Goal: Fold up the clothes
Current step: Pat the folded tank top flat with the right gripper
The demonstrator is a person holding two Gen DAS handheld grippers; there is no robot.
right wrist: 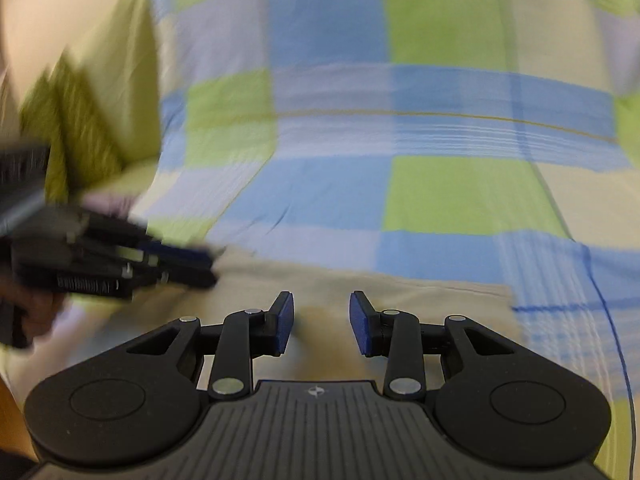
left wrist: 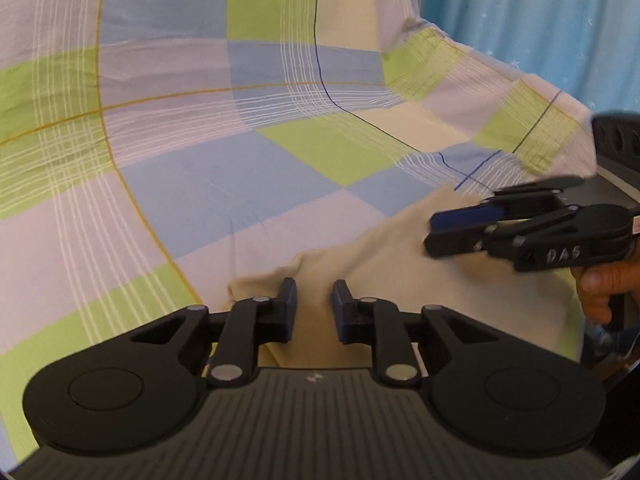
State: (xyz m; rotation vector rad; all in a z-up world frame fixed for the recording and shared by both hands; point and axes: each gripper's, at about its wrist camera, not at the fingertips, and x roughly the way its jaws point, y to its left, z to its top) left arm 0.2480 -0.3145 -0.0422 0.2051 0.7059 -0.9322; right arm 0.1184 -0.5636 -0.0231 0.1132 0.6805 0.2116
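Cream garment (left wrist: 372,264) lies on the checked bedsheet (left wrist: 160,120), lower centre-right of the left view, long axis running lower left to upper right. Left gripper (left wrist: 315,306) released above it; right gripper (right wrist: 321,320) released, empty.

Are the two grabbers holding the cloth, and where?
No. The left gripper and right gripper are both open, with nothing between their fingers, over the cream cloth.

Bedsheet (left wrist: 248,128): blue, green, lilac, cream checks, white stripes. Garment (left wrist: 360,272): plain cream. Curtain (left wrist: 540,20): light blue.
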